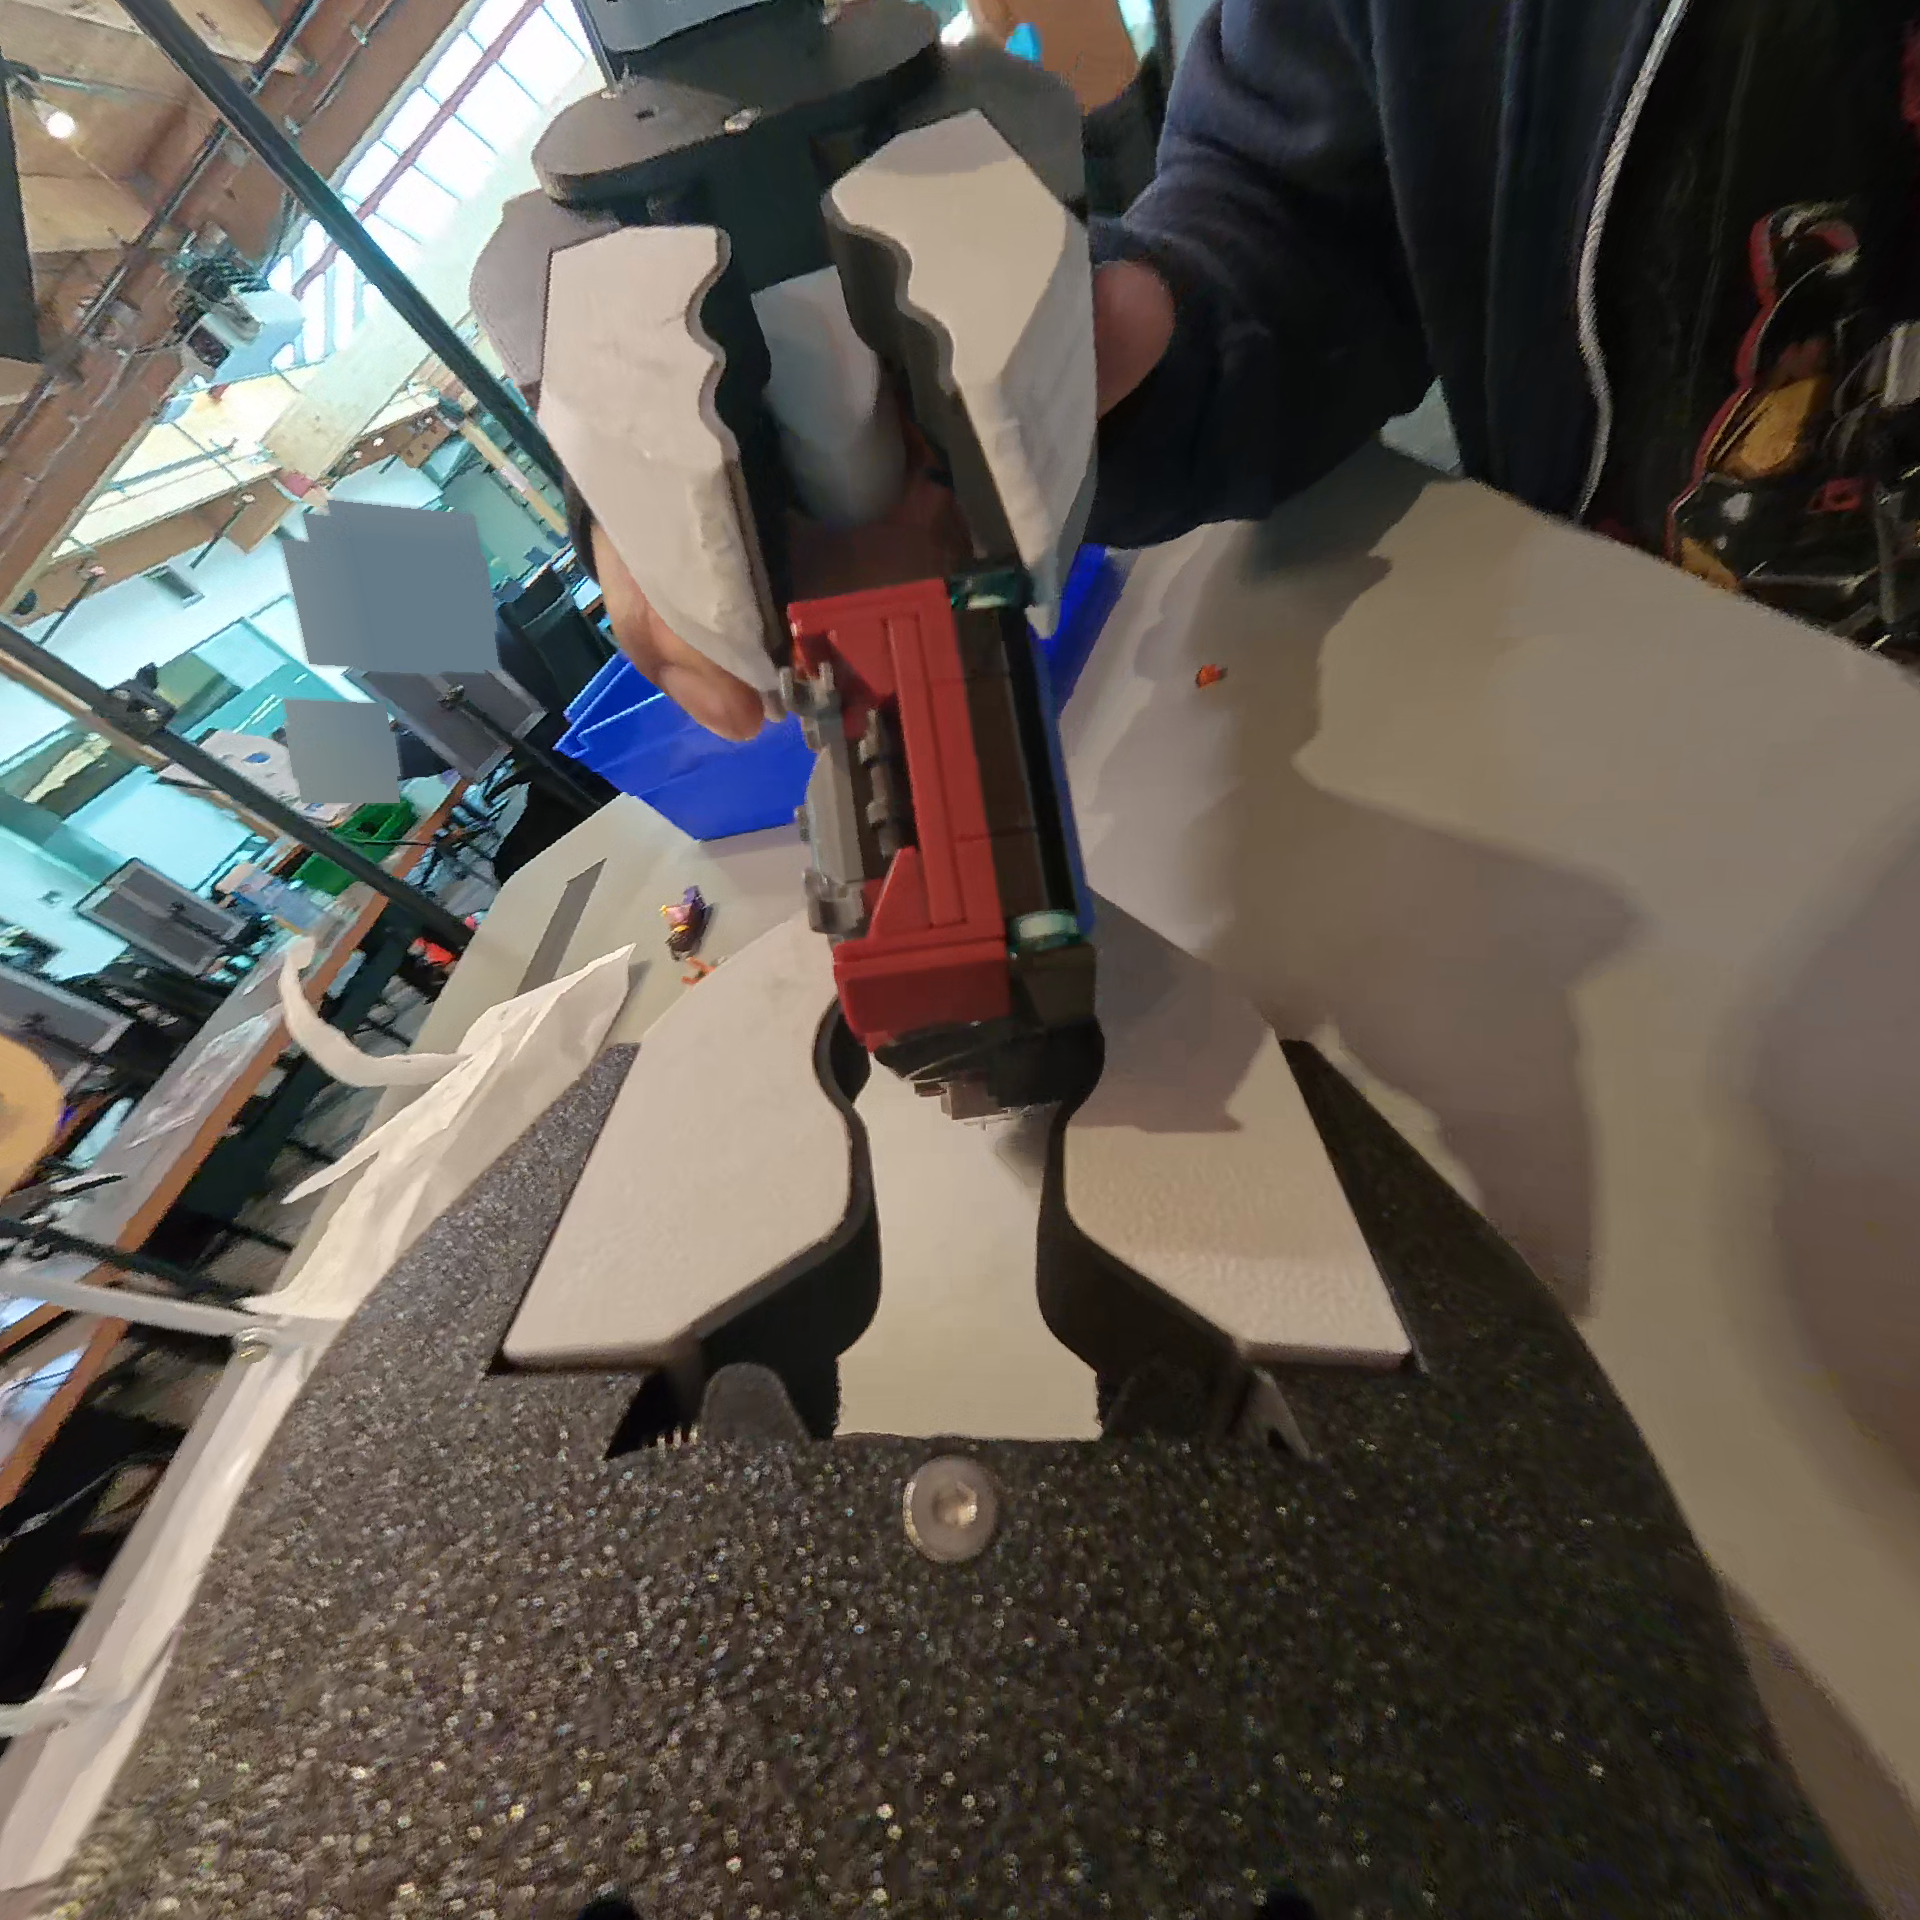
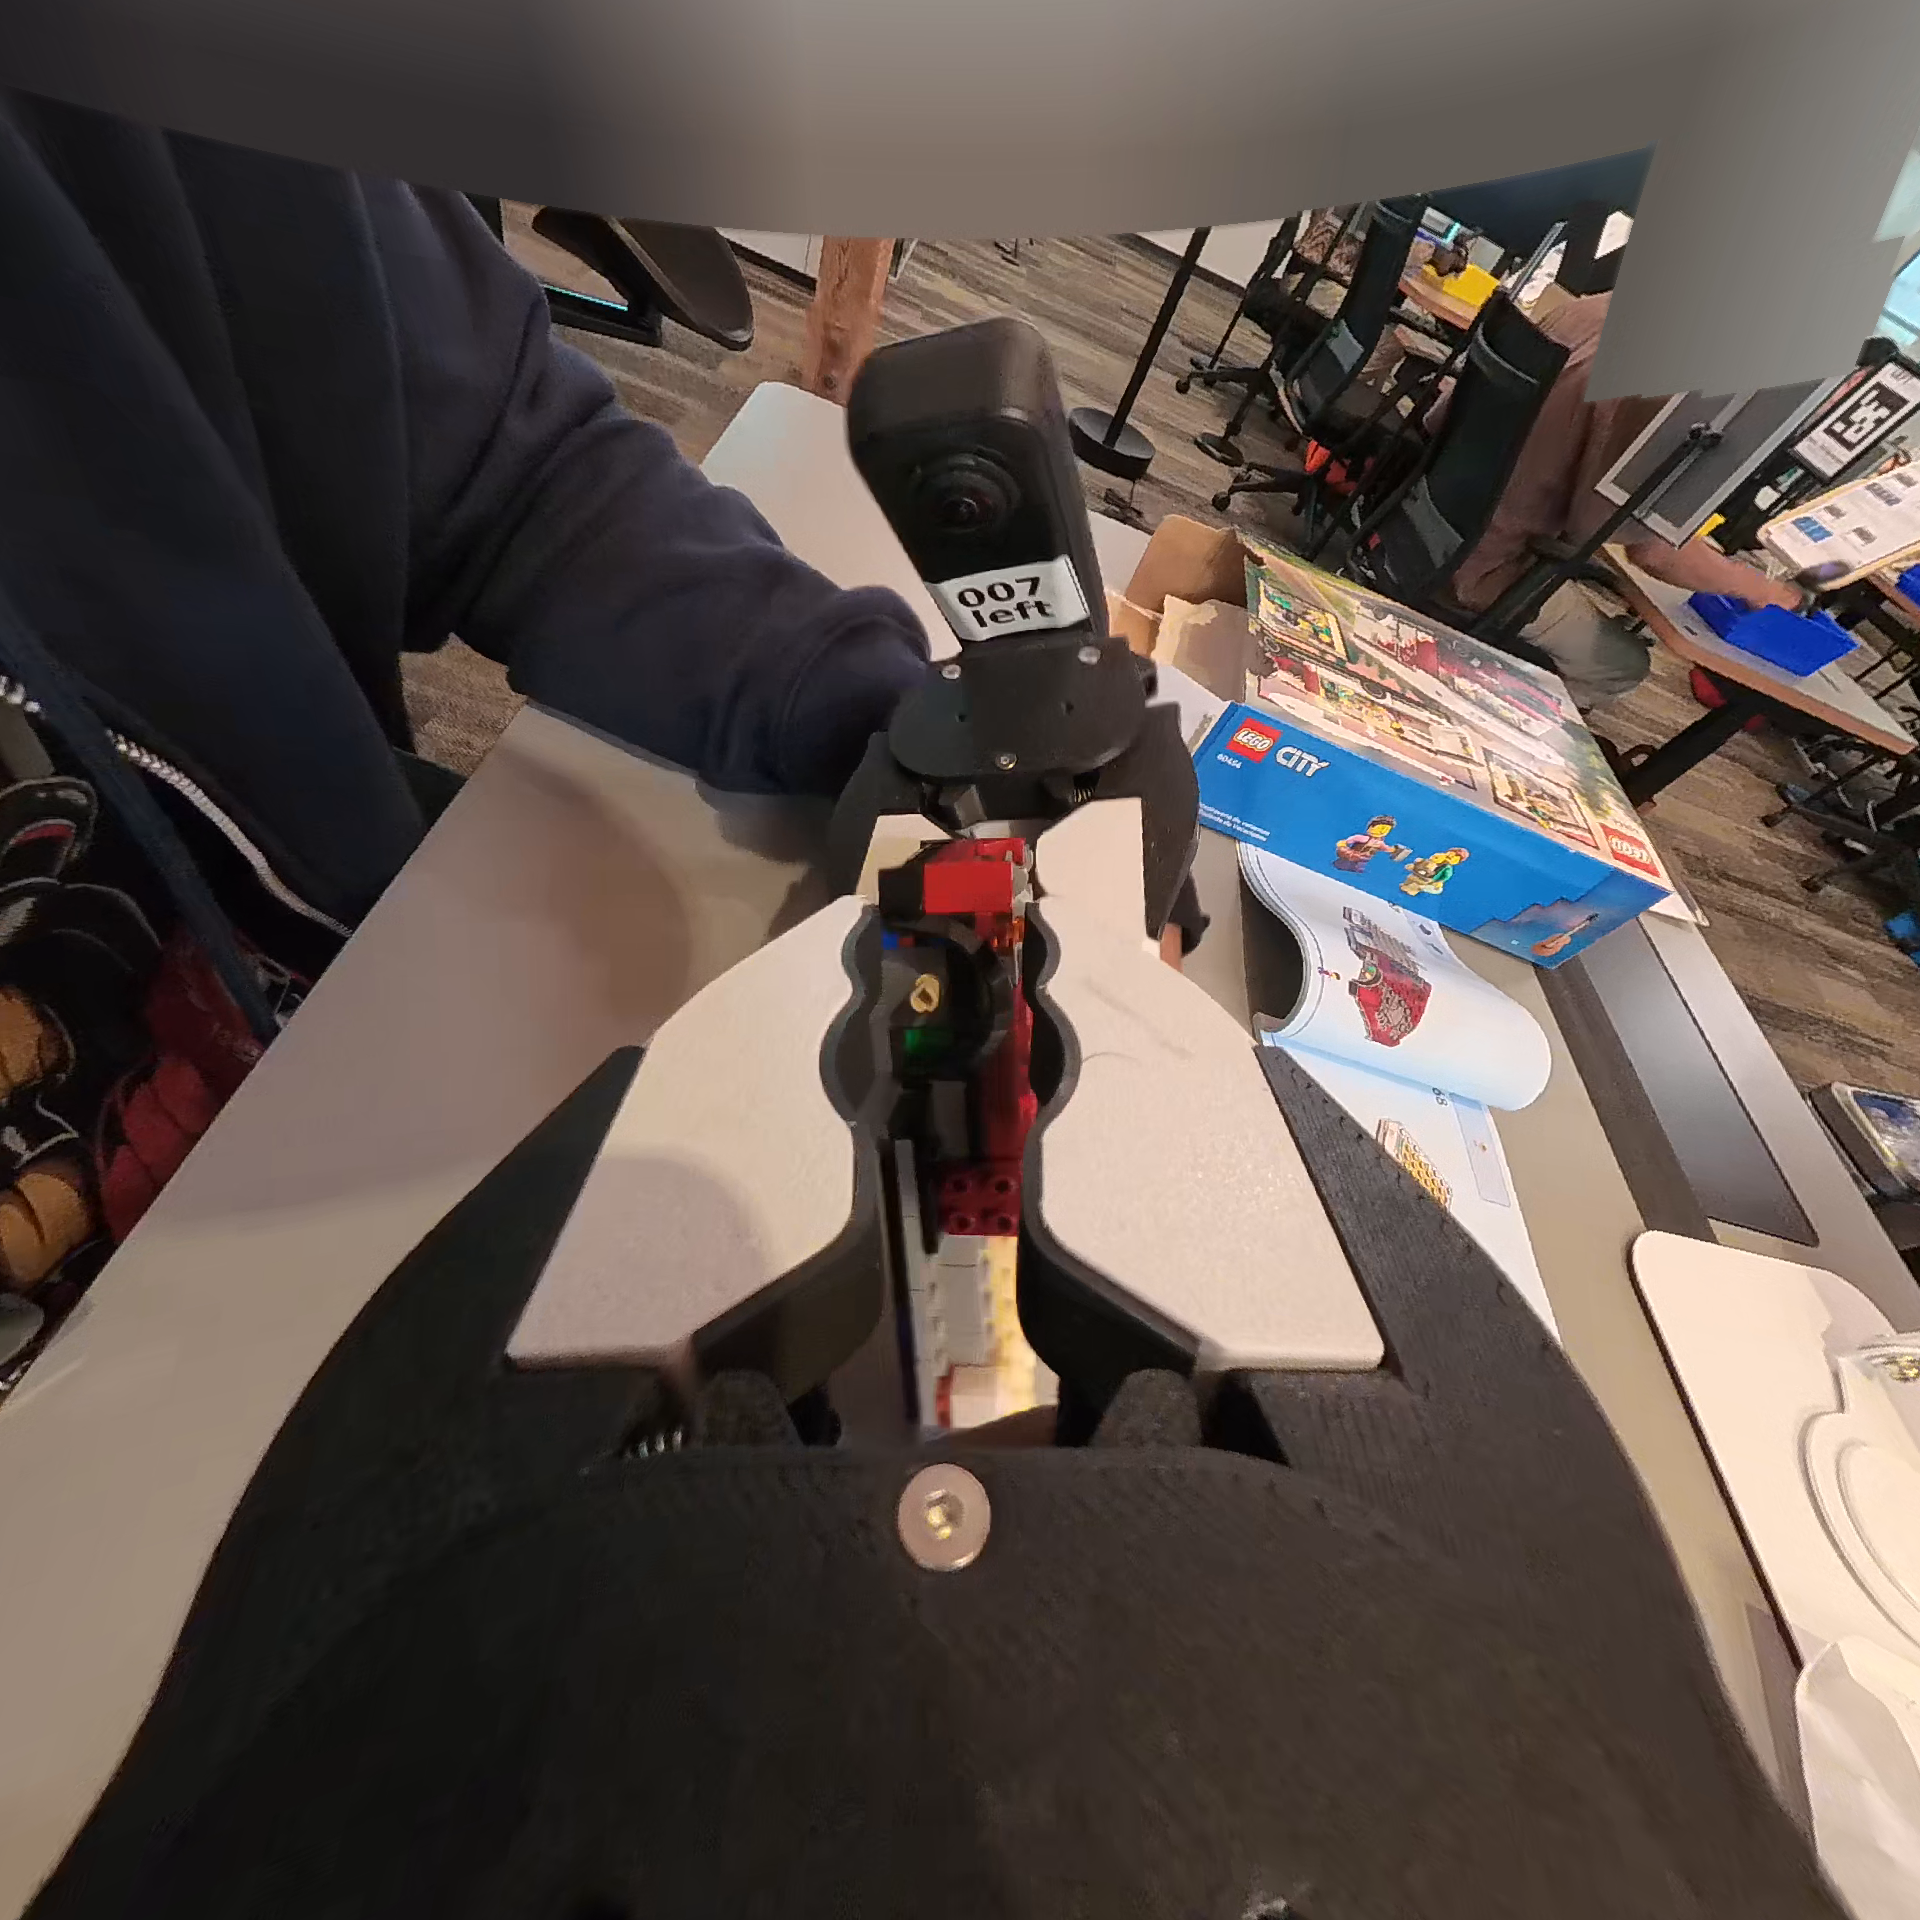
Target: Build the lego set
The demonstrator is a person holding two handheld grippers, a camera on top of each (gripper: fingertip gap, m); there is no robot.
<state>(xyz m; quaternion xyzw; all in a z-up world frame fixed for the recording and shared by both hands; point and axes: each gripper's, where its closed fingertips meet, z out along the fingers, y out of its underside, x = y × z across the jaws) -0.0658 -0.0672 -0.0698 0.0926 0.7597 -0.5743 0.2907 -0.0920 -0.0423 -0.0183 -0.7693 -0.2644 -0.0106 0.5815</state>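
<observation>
A red and black brick-built toy vehicle (image 1: 935,821) hangs in the air over the grey table (image 1: 1507,883), held at both ends. My left gripper (image 1: 961,1039) is shut on its lower, dark end. My right gripper (image 1: 904,623) comes from above and grips the other end. In the right wrist view the vehicle (image 2: 961,1049) lies lengthwise between my right gripper's (image 2: 951,935) fingers (image 2: 758,1122), which press on its sides. Opposite it, the left gripper (image 2: 971,862) clamps the red front block.
A blue bin (image 1: 686,758), crumpled paper (image 1: 468,1091), a small purple figure (image 1: 686,920) and an orange piece (image 1: 1207,676) lie on the table. A blue toy box (image 2: 1455,810), an open booklet (image 2: 1403,1008) and a white tray (image 2: 1714,1351) lie to the right. Across from one pair of fingers to the other is roughly 6 centimeters.
</observation>
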